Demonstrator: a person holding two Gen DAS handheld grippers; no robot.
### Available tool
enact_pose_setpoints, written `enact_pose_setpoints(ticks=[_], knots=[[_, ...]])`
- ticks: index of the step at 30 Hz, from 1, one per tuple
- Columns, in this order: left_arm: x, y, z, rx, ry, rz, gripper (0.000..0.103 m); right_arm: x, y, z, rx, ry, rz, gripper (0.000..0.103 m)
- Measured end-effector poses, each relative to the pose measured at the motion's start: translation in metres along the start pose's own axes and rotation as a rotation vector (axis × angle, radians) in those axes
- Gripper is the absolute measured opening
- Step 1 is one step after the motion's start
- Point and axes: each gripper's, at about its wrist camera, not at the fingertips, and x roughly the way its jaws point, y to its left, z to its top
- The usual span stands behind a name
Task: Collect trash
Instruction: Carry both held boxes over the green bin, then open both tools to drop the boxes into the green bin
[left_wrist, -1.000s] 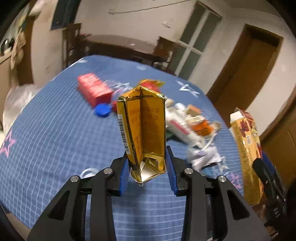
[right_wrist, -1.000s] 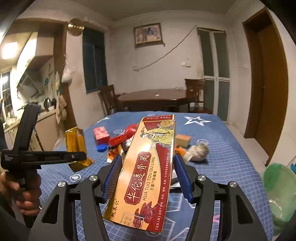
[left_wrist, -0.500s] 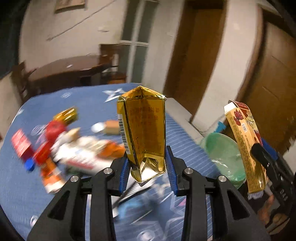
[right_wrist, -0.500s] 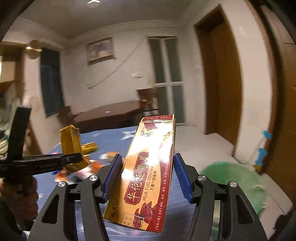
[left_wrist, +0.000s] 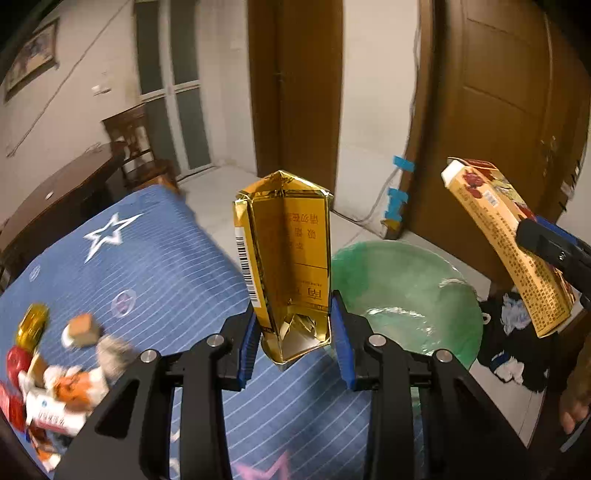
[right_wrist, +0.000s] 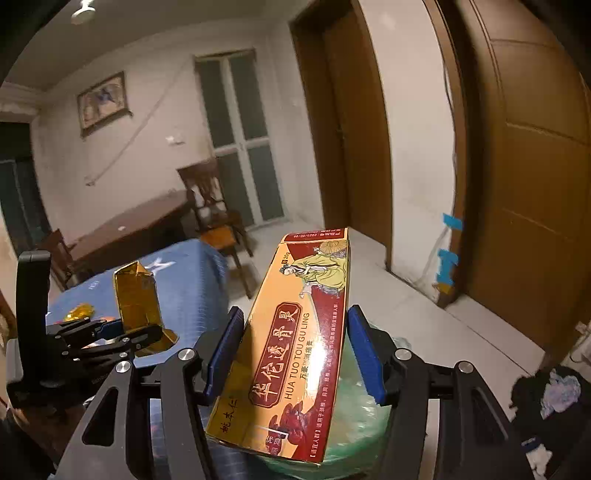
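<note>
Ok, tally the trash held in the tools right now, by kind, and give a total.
Gold foil pack, in the left tool: 1
Long yellow-and-red carton, in the right tool: 1
Total held: 2

My left gripper is black with blue pads and holds a shiny gold packet bearing a white barcode strip. My right gripper, also black and blue, holds a yellow-and-dark-red box printed with a green-robed figure. The worktop cloth is blue with thin white lines and white stars; the bin bag is translucent green.
</note>
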Motion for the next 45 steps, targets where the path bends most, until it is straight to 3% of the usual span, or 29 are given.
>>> enact_pose_setpoints(ticks=[8,16,18,19,20,21,22,23,34,45], knots=[[0.039,-0.033,0.016,0.086,0.063,-0.093,0.034,0.042,-0.037,0.006,0.049,0.100,-0.028,0.059],[0.073,-0.042,0.023,0.122,0.133,-0.182,0.035,0.080,-0.043,-0.004,0.070,0.185,-0.049,0.059],[0.085,-0.046,0.028,0.116,0.152,-0.196,0.040,0.092,-0.045,-0.007,0.071,0.199,-0.055,0.059],[0.089,-0.047,0.028,0.114,0.162,-0.192,0.041,0.096,-0.042,-0.009,0.067,0.207,-0.053,0.060],[0.095,-0.046,0.028,0.112,0.182,-0.182,0.049,0.100,-0.039,-0.012,0.065,0.213,-0.050,0.060],[0.097,-0.046,0.029,0.109,0.191,-0.169,0.060,0.106,-0.038,-0.014,0.066,0.219,-0.058,0.065],[0.097,-0.046,0.028,0.105,0.191,-0.155,0.064,0.108,-0.035,-0.017,0.073,0.226,-0.073,0.074],[0.096,-0.043,0.027,0.102,0.184,-0.147,0.067,0.111,-0.035,-0.019,0.082,0.224,-0.072,0.075],[0.067,-0.027,0.016,0.076,0.141,-0.112,0.069,0.101,-0.025,-0.033,0.092,0.195,-0.059,0.075],[0.017,-0.010,-0.007,0.061,0.032,0.006,0.074,0.059,0.016,-0.033,0.031,0.049,-0.053,0.075]])
